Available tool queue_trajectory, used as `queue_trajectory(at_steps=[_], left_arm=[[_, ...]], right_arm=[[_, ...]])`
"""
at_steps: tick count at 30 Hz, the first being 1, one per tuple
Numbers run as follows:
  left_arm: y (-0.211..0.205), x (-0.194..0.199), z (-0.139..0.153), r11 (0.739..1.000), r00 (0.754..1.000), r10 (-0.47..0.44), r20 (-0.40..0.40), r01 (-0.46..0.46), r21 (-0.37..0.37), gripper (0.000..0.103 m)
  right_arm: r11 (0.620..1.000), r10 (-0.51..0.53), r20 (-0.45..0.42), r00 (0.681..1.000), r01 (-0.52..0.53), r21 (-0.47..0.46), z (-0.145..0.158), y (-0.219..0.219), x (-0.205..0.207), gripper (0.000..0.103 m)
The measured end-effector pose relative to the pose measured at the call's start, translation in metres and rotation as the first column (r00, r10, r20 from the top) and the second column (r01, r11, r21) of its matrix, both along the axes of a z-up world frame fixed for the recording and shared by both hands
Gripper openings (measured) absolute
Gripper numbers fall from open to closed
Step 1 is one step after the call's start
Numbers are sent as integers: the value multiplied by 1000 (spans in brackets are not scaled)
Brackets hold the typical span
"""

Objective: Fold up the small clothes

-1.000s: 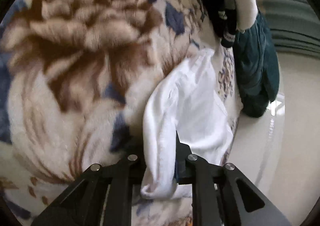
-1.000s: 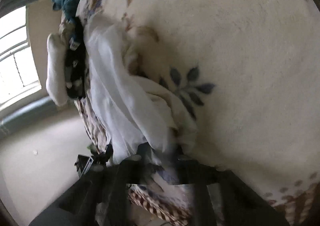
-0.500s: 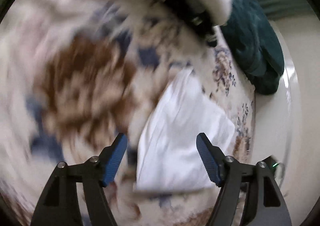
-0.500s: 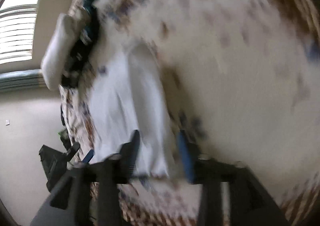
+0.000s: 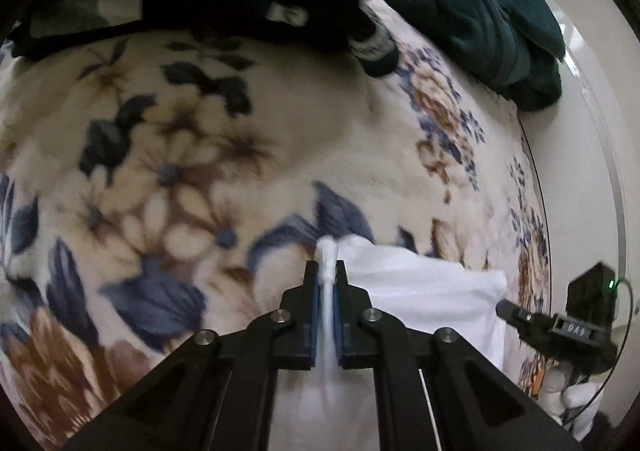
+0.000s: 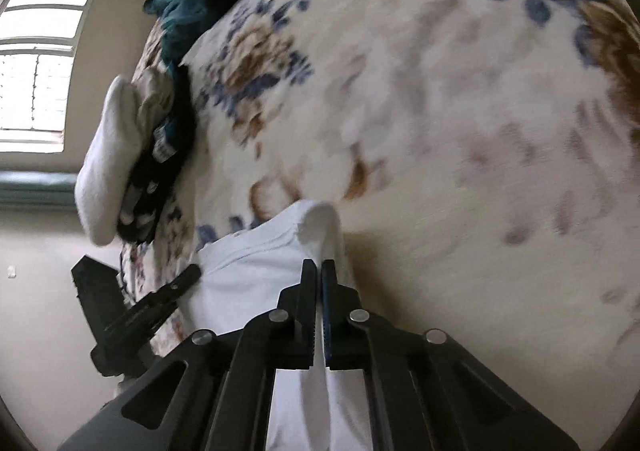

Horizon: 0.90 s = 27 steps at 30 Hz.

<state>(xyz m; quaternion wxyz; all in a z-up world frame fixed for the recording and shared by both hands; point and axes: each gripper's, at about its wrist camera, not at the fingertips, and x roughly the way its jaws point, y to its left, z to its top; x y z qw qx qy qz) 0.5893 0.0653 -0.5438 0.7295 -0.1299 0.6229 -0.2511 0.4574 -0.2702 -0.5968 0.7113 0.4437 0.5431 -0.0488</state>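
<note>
Gripping for the next fold is the step in hand: both claws are clamped on the white garment (image 5: 420, 291), which lies on the flowered blanket (image 5: 200, 171) of the bed, in the lower centre of both views.

1. Left claw (image 5: 327, 291): jaws together on a pinched ridge of white cloth at the garment's left edge, lower centre of the left wrist view.
2. Right claw (image 6: 318, 291): jaws together on a raised roll of the same cloth, lower centre of the right wrist view. The other gripper shows at the lower left of that view, just beside the garment's far edge.
3. Piled socks (image 6: 108, 171) and a dark green garment (image 5: 500, 19) lie at the bed's edge, well apart from the work.

Next move, as a judgement: lift both pinched edges evenly and carry them across the garment, keeping the cloth taut so that the layers do not bunch.

Change from the earlier frames: half a second ago both claws stood apart over the flat-lying garment; now both are clamped on it. One second ago each also held white cloth, so this appears to be a re-grip at a new place.
</note>
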Motion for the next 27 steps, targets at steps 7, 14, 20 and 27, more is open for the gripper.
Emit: queue_trajectory(at_steps=[7,14,20,27], left_arm=[[14,7,7,999,1000,27,-4,-27,17,6],[52,-26,-13,949,962,87,-258,-160,-274,84],[33,-51,-25,935,967,55,-248,-137,-326,74],[30,-51,21,934,992,67,-111,-101,-343,8]], right_arm=[[999,-8,-27,1000,10,49,-6,-6,-2,4],[982,99,-24,995,-93,166,-3,-3,-33,71],[915,151,1,989,-140,378,-57,28,-33,67],[938,161,62,985,-172,300,-23,46,-22,14]])
